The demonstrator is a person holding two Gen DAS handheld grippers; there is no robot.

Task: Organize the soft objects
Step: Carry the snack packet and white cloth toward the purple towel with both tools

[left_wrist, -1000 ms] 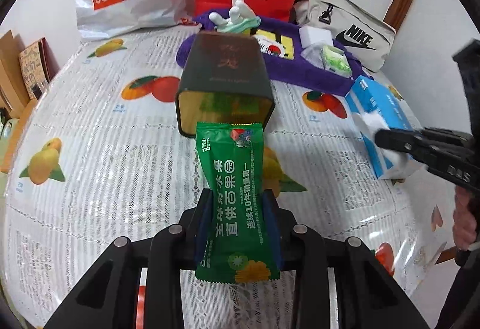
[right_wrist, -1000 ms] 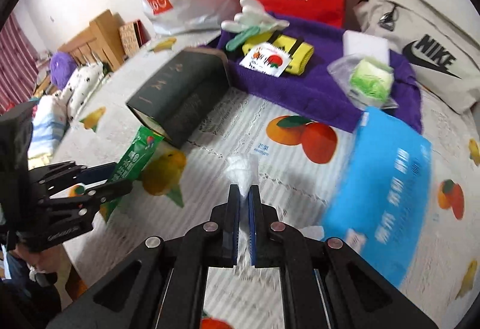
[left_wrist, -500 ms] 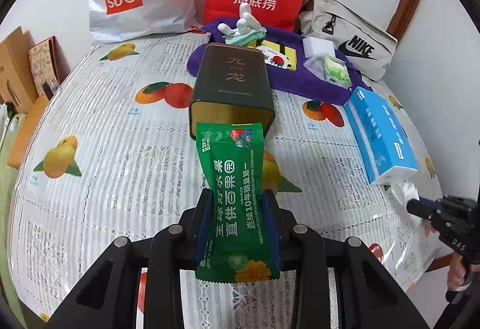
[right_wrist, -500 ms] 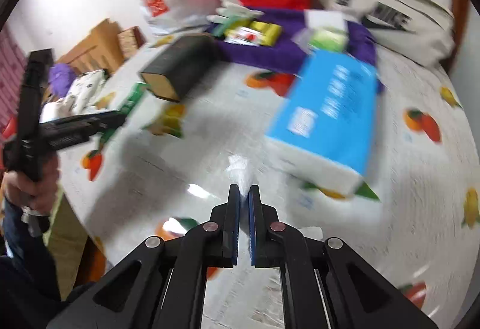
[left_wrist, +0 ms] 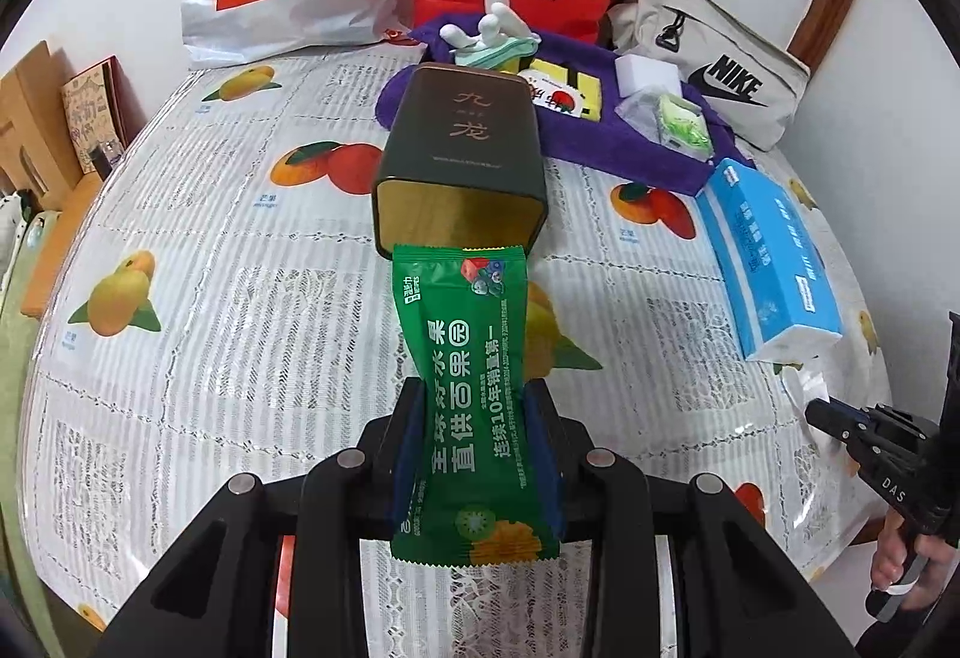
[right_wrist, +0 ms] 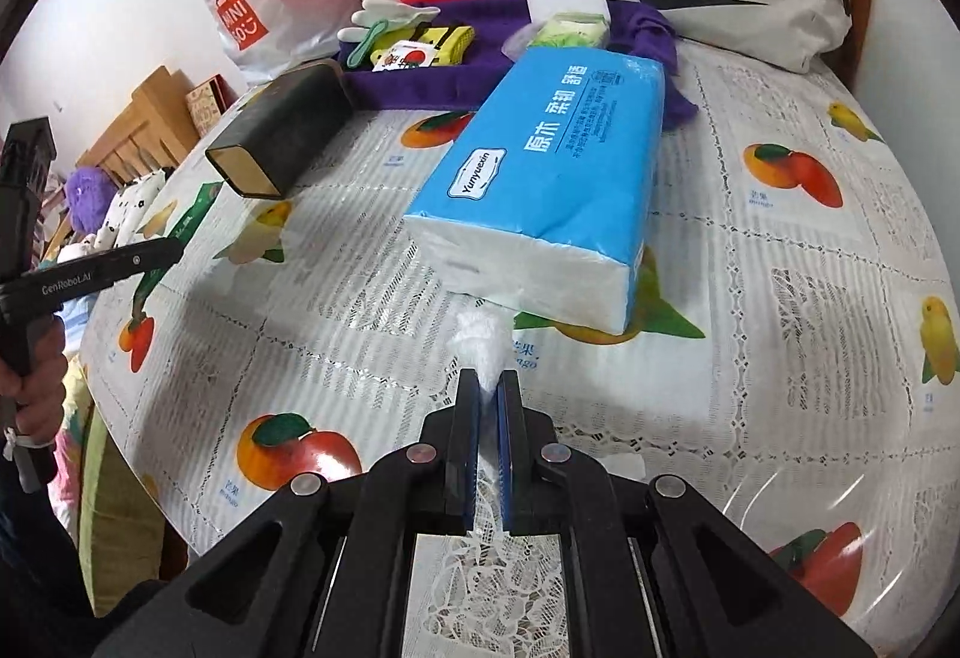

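right wrist view: the blue tissue pack (right_wrist: 558, 190) now lies at the near edge of the surface (right_wrist: 780, 268), dragged here by its white wrapper tail, long axis running away from the right tongs (right_wrist: 491, 388) clamping that tail. left tongs (left_wrist: 474, 418) grip the green sachet (left_wrist: 474, 394).

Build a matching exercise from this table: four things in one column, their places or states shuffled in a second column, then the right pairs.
Things
1. green snack packet
2. blue tissue pack
3. dark tin
4. yellow pouch

Places or states
A. lying on the purple towel
B. on its side, open mouth toward the left gripper
C. clamped between the left gripper's jaws
D. flat on the fruit-print tablecloth, its wrapper end pinched by the right gripper

Pairs: 1-C, 2-D, 3-B, 4-A
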